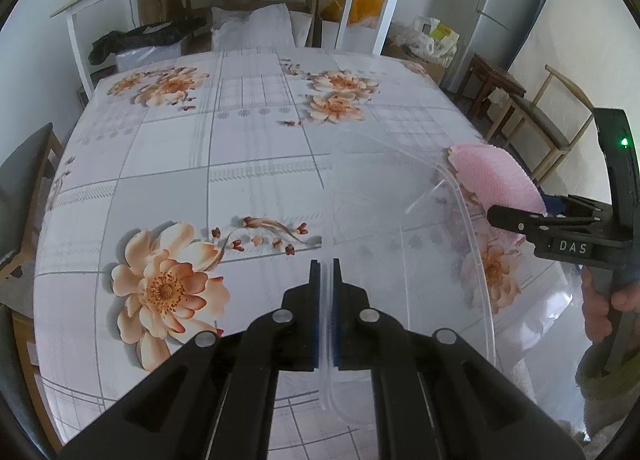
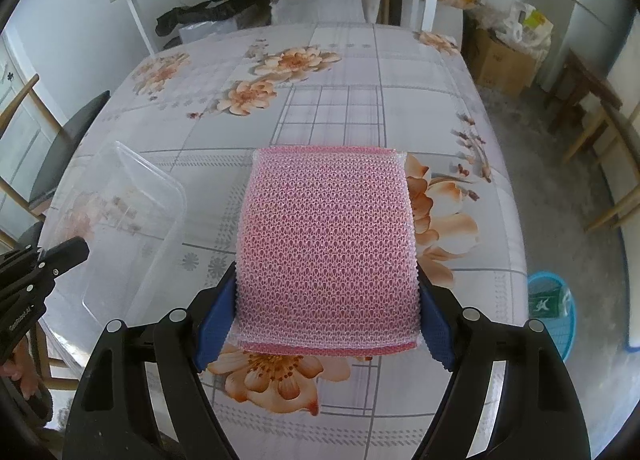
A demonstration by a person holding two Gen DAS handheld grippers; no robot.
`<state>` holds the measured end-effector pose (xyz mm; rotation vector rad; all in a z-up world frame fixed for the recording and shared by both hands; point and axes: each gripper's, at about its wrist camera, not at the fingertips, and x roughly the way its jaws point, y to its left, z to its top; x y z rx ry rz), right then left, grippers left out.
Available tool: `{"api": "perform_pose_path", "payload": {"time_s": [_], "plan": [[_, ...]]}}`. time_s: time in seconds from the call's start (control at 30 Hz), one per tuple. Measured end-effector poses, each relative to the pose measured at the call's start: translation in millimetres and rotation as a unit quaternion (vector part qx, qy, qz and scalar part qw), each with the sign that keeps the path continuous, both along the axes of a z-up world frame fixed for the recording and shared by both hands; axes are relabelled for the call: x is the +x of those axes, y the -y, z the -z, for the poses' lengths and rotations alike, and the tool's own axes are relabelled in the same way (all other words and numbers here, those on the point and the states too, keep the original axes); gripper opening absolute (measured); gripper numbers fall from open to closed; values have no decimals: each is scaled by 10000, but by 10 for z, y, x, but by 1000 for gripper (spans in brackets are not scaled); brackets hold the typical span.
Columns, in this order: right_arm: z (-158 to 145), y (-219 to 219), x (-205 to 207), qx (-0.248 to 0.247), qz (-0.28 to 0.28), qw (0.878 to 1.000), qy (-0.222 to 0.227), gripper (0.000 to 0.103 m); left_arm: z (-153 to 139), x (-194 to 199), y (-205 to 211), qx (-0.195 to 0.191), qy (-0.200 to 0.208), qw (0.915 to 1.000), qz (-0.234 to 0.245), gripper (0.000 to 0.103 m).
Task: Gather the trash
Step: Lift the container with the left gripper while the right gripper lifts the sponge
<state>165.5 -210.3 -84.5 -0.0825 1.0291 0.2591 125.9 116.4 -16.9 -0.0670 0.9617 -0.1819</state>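
Floral-clothed table (image 2: 340,108) fills both views; the right gripper (image 2: 326,300) clamps a pink mesh scrubber (image 2: 326,244) between wide-set pads, raised above the cloth, while the left gripper (image 1: 326,284) pinches a clear plastic container's (image 1: 452,196) rim, just beside it

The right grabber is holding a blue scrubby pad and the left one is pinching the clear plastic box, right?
Not quite. The scrubby pad in the right grabber is pink, not blue, as the right wrist view shows; only the grabber's pads are blue. The left grabber does pinch the clear plastic box.
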Motion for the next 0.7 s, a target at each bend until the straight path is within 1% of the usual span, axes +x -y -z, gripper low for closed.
{"api": "perform_pose_path", "payload": {"time_s": [0.27, 0.47, 0.6, 0.7], "plan": [[-111, 59, -60, 108, 55, 9999, 79, 75, -156, -30, 25, -57, 204, 9998, -20, 3], [-189, 160, -118, 238, 162, 9995, 159, 75, -250, -44, 119, -78, 321, 9994, 69, 3], [-269, 301, -159, 383, 308, 9985, 241, 75, -330, -21, 229, -90, 408, 9990, 186, 3], [-419, 535, -227, 475, 564, 9963, 437, 75, -429, 40, 363, -123, 511, 9980, 350, 3]]}}
